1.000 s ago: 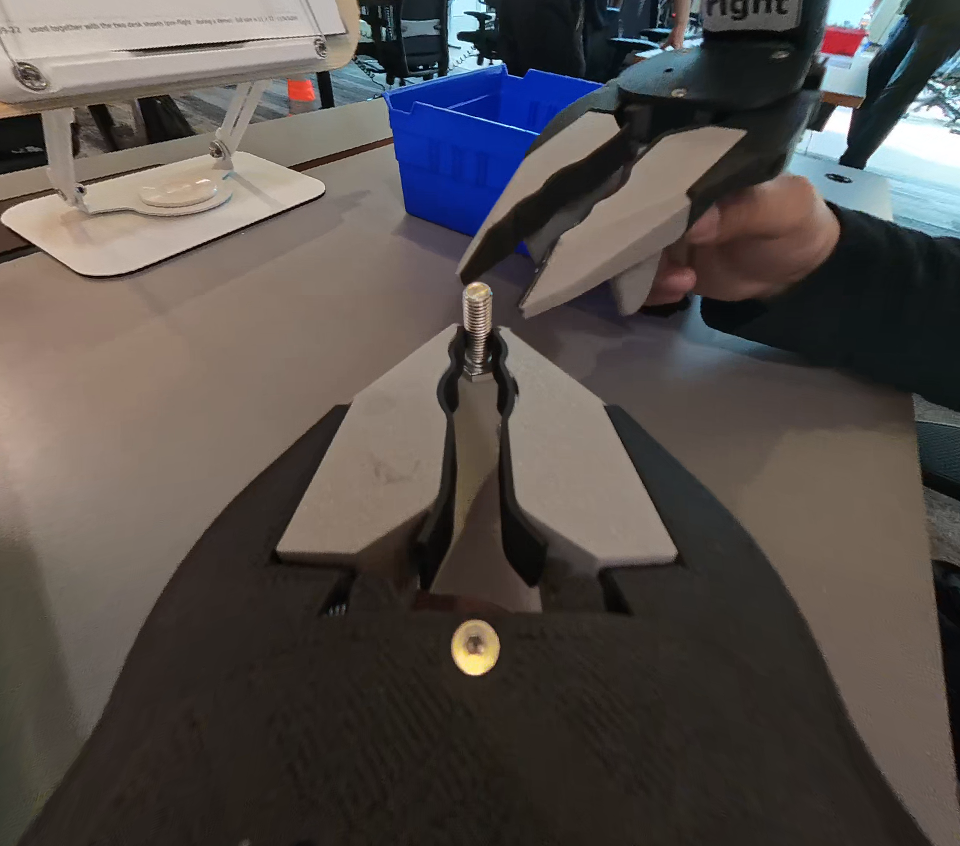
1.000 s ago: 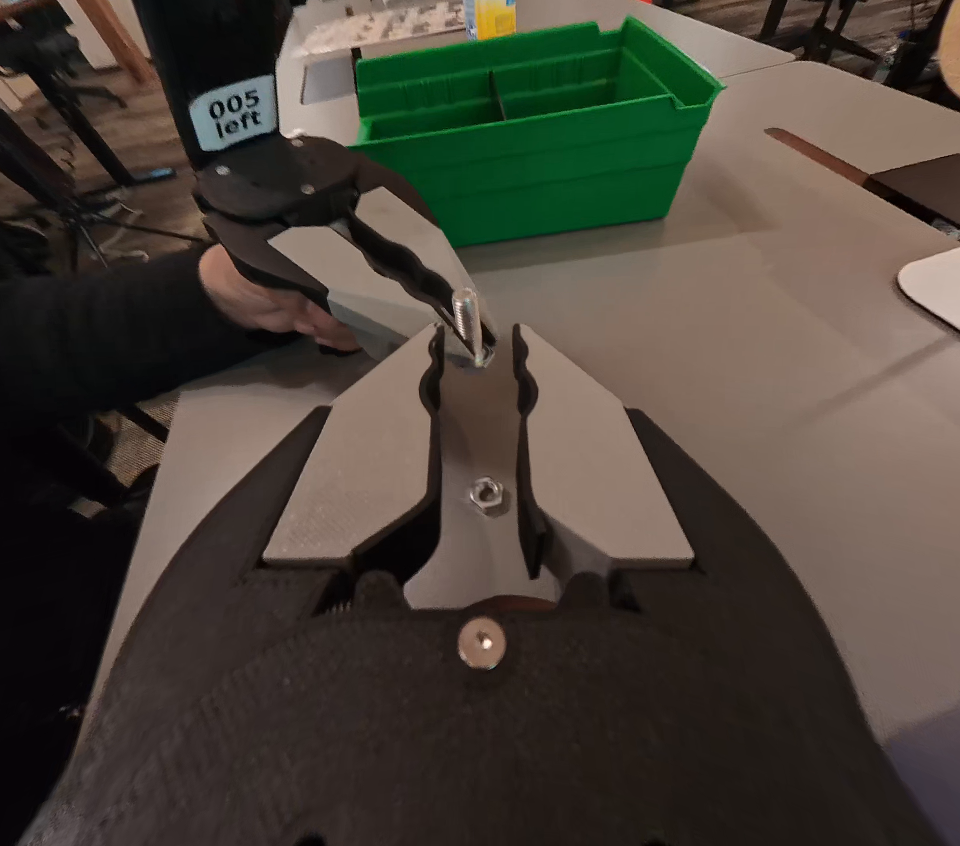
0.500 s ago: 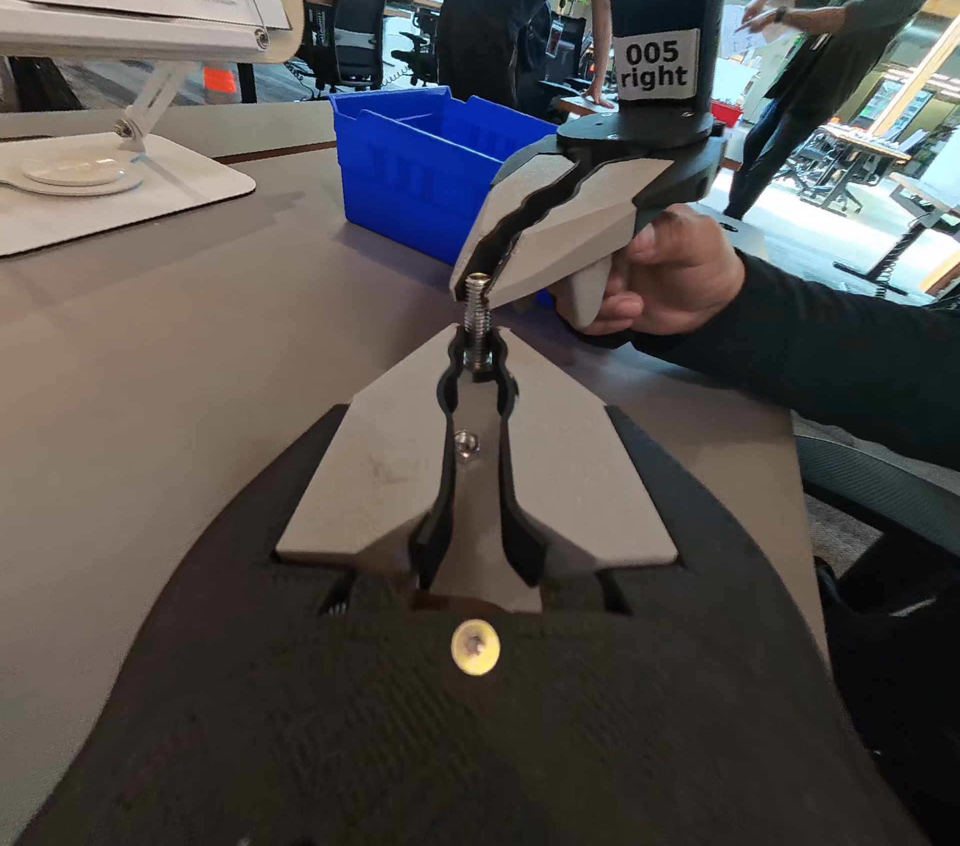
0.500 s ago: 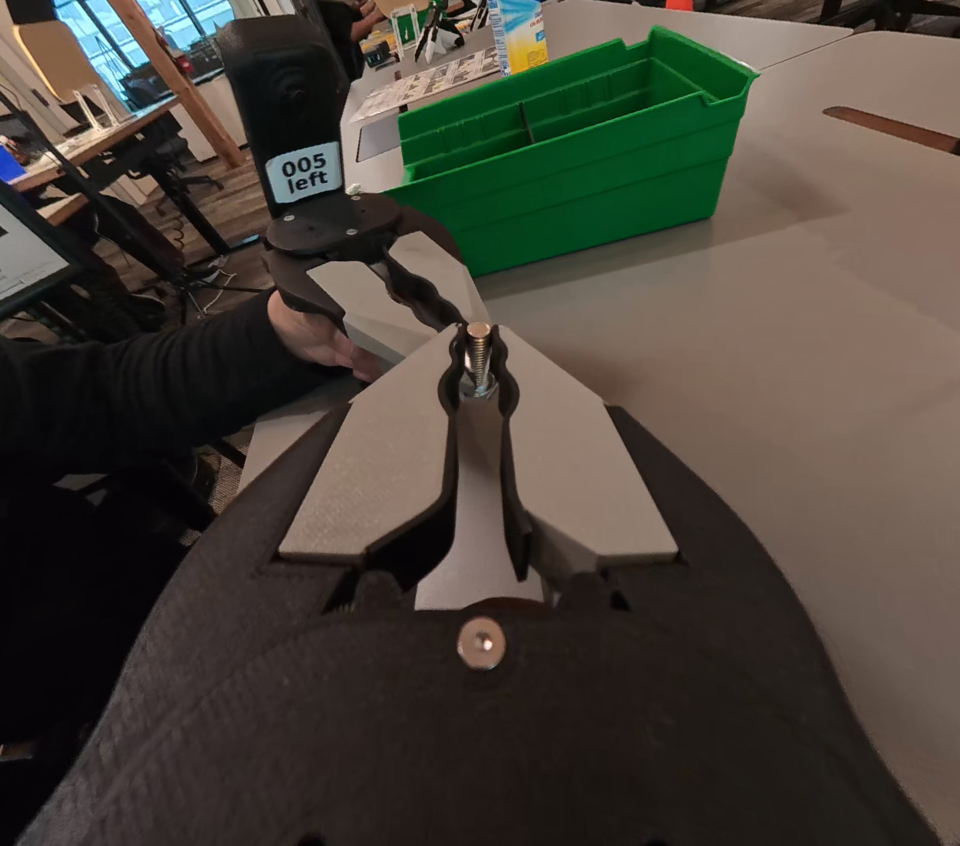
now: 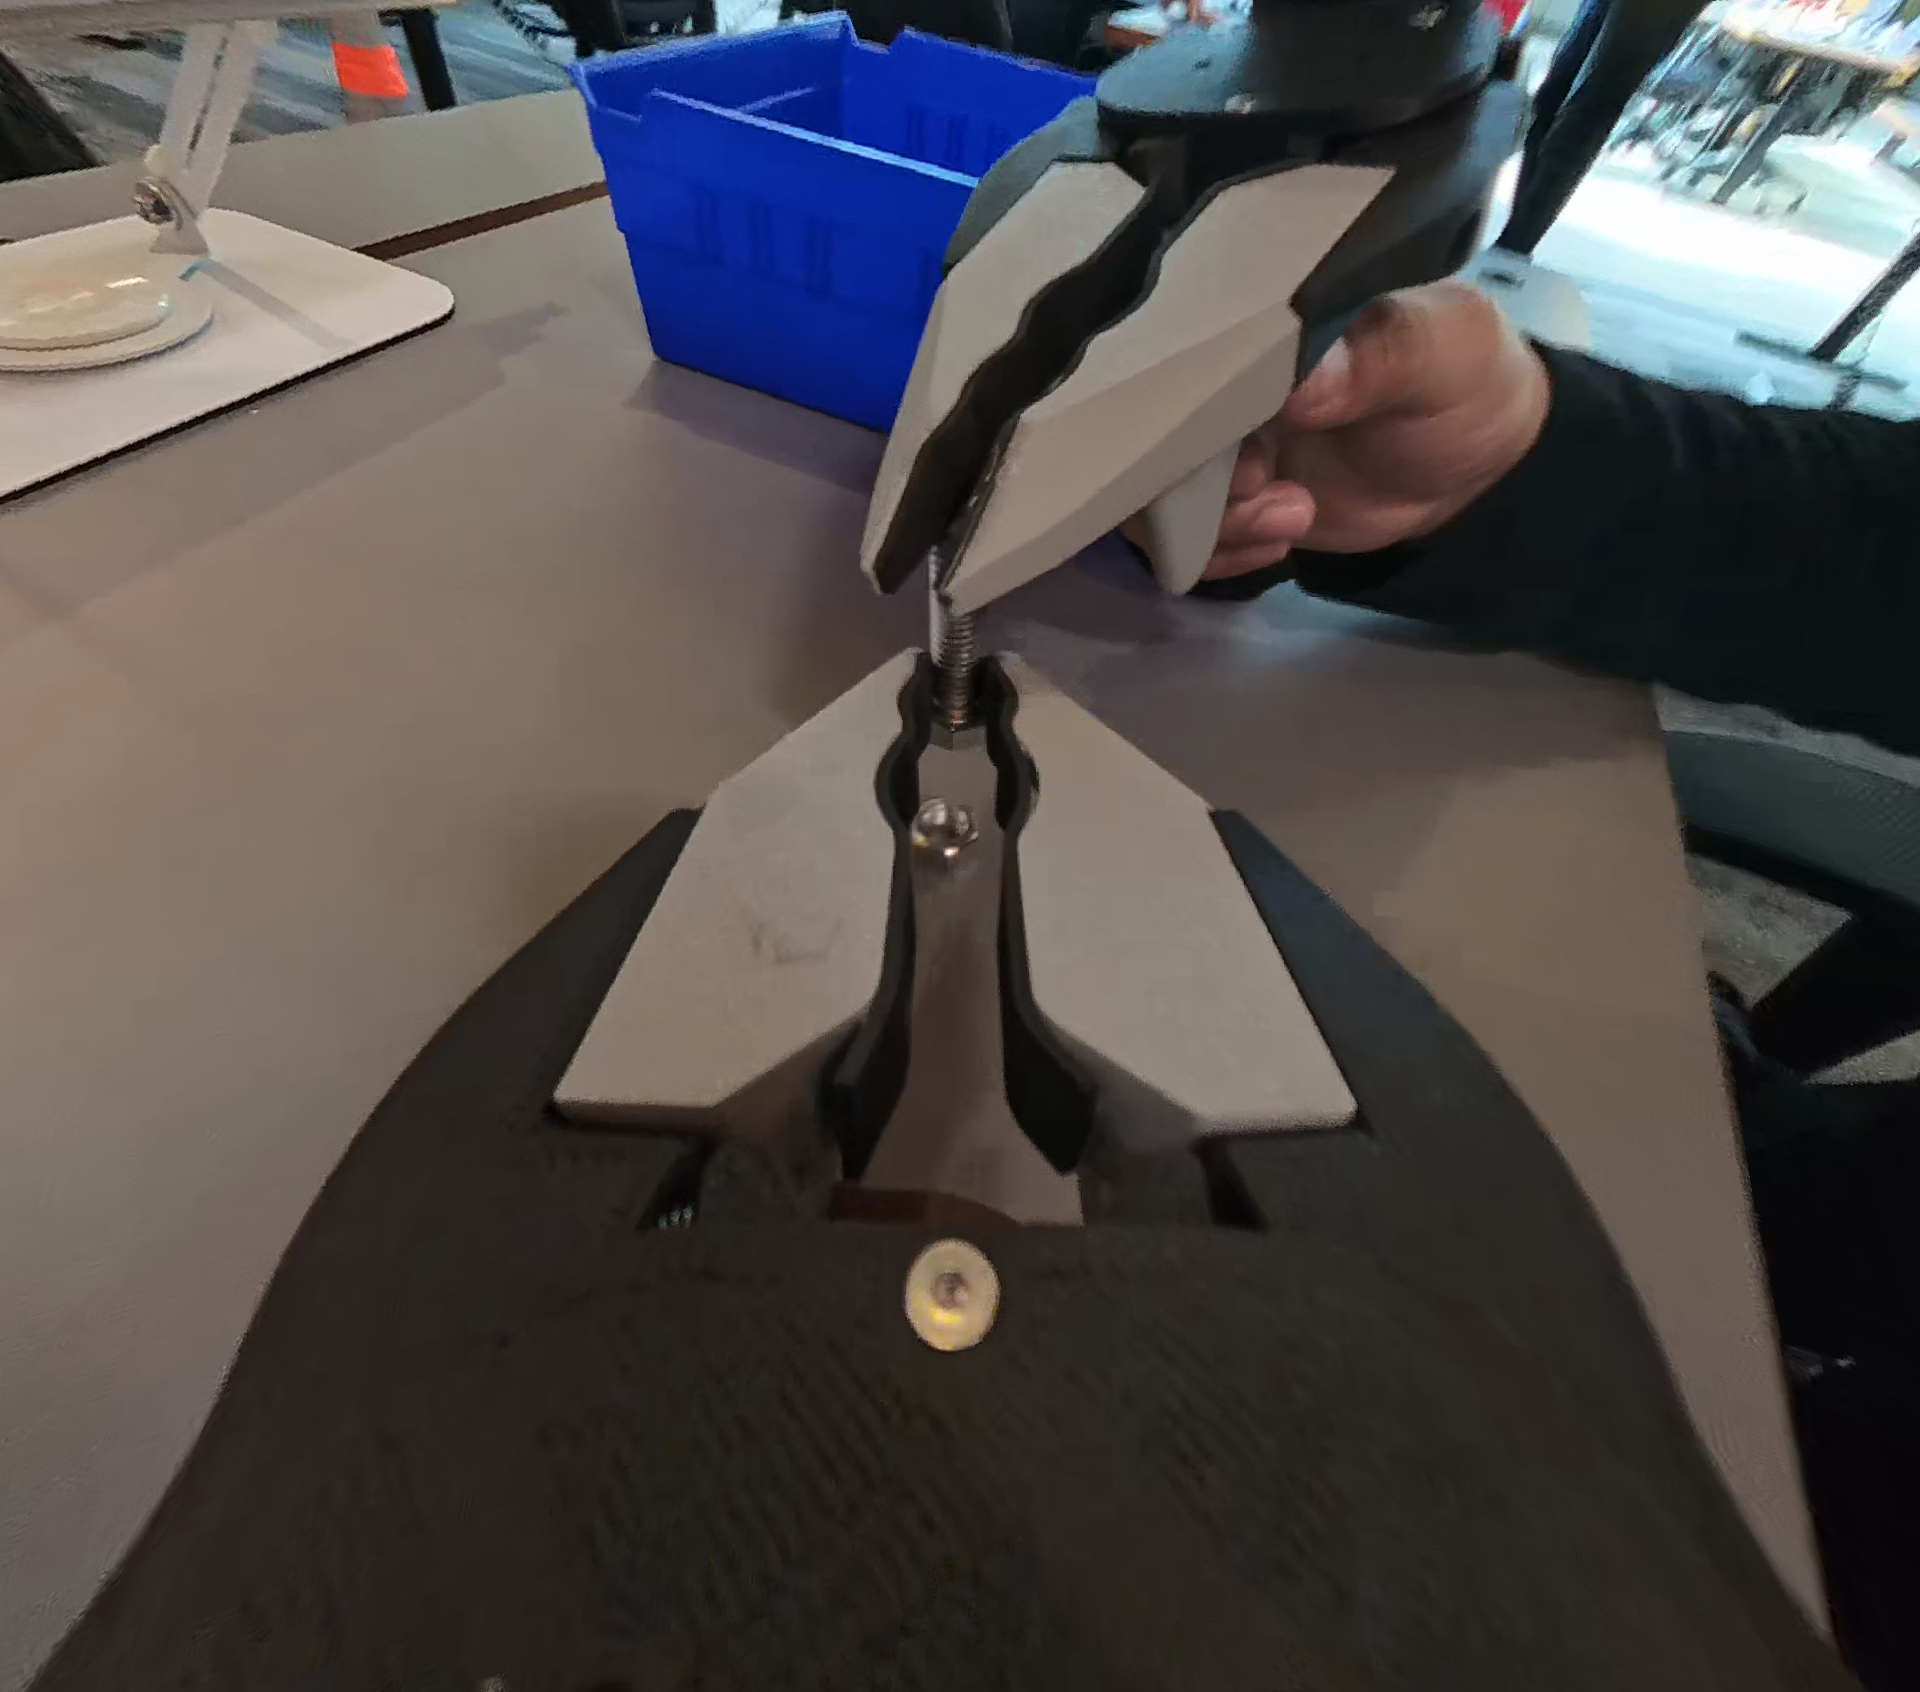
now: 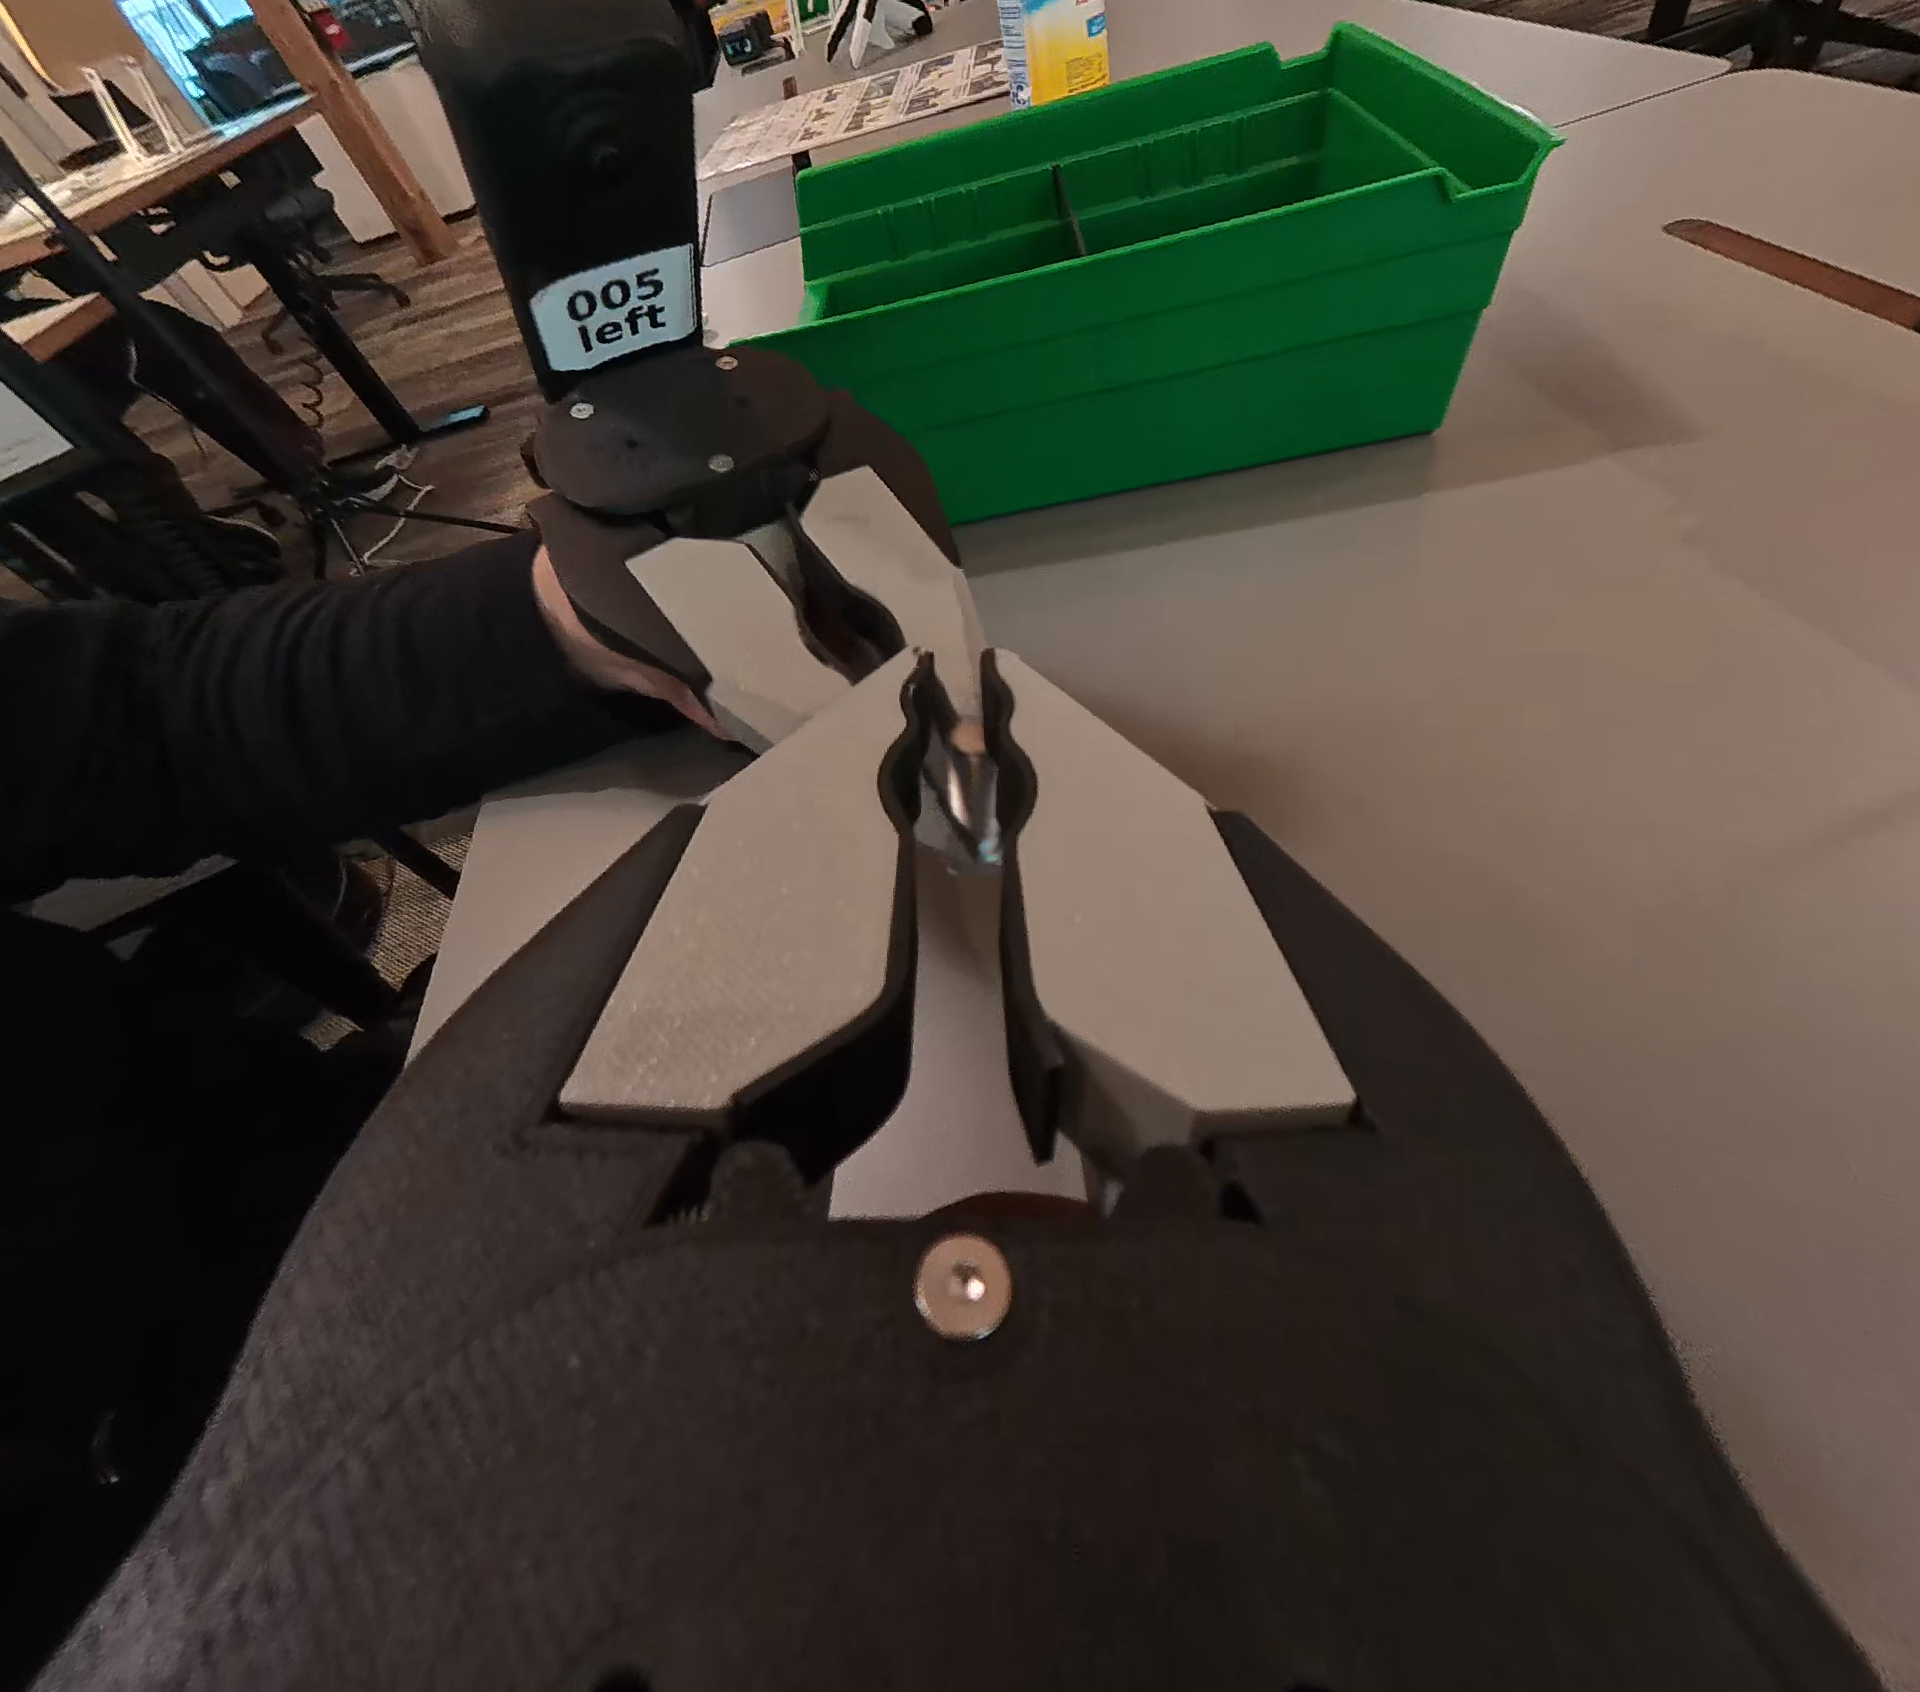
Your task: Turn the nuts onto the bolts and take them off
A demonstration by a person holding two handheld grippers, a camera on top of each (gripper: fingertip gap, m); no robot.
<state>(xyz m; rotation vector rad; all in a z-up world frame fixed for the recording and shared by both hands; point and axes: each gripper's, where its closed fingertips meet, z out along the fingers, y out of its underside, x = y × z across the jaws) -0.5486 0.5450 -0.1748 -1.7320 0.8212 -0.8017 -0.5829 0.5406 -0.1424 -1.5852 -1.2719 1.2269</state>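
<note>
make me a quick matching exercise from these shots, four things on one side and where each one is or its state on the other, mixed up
Things:
1. bolt
2. loose nut
3. blue bin
4. green bin

Places or states:
A. lying on the table under the left gripper
B. behind the left gripper, seen from the right wrist view
C. gripped at both ends by the two grippers
D. behind the right gripper, seen from the left wrist view

Pairs: 1-C, 2-A, 3-D, 4-B

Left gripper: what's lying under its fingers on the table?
A loose nut lies on the table below the clamped bolt. Anything farther back is covered by the left gripper.
</note>
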